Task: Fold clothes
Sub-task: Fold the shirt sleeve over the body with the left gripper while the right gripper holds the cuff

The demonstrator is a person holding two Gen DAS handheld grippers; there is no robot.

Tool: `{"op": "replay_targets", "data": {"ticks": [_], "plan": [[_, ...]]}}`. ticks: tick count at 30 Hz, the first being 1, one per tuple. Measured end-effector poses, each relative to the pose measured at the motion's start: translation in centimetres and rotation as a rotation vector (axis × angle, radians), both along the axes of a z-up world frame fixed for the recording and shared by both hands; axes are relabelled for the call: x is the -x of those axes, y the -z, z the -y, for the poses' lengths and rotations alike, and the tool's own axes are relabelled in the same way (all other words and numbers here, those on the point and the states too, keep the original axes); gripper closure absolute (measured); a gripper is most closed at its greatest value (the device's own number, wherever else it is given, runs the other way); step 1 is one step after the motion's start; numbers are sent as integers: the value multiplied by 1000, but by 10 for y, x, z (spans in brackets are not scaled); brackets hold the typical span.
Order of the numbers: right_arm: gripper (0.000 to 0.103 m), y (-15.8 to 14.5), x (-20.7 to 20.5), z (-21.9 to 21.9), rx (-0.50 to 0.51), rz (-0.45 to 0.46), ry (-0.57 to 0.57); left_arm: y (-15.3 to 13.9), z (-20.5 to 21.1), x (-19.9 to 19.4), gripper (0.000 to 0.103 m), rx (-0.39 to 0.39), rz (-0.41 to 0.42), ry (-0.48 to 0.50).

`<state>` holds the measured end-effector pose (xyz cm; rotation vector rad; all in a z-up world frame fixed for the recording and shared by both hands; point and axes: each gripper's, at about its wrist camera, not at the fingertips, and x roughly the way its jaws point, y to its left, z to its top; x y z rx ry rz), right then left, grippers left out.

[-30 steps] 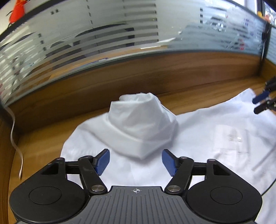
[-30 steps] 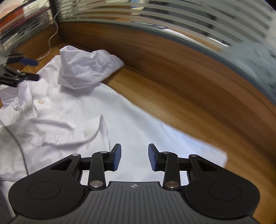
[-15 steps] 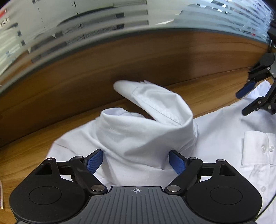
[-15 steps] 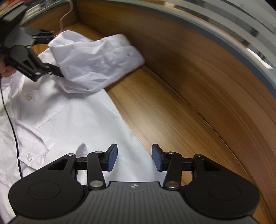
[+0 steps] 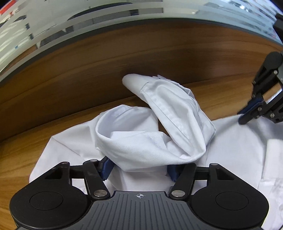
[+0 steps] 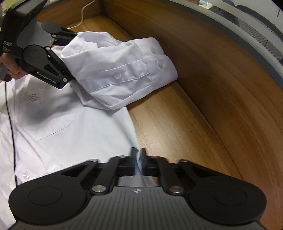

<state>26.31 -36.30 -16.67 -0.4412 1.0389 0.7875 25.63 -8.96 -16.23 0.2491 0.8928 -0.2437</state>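
Shirt: white, spread flat on the desk, chest pocket and small gold emblem upward; its far edge runs along the bare wood beside the upstand.

Sleeve: bunched and rolled on the shirt's shoulder area; buttoned cuff tilted up and reaching over the bare desk toward the wooden upstand.

Left gripper: jaws closing, one blue pad either side of the base of the bunched sleeve; cloth fills the space between them; whether the pads press it already cannot be told; from the right wrist it is seen gripped in a hand at the left edge, fingers buried in the sleeve.

Right gripper: jaws pressed together, pinching the shirt's side edge where it meets the wood; a thin ridge of cloth rises between the pads.

Cable: pale, on the far desk corner.
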Motion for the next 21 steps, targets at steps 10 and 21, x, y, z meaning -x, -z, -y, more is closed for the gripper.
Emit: {"op": "replay_targets", "data": {"ticks": [10,21], "plan": [[101,-4,-3,3,47,63,30,2,-9,-6,36,35,36,-73],[59,-63,-14,4,-86,97,327,-41,-54,39,35,177,13,-106]]}}
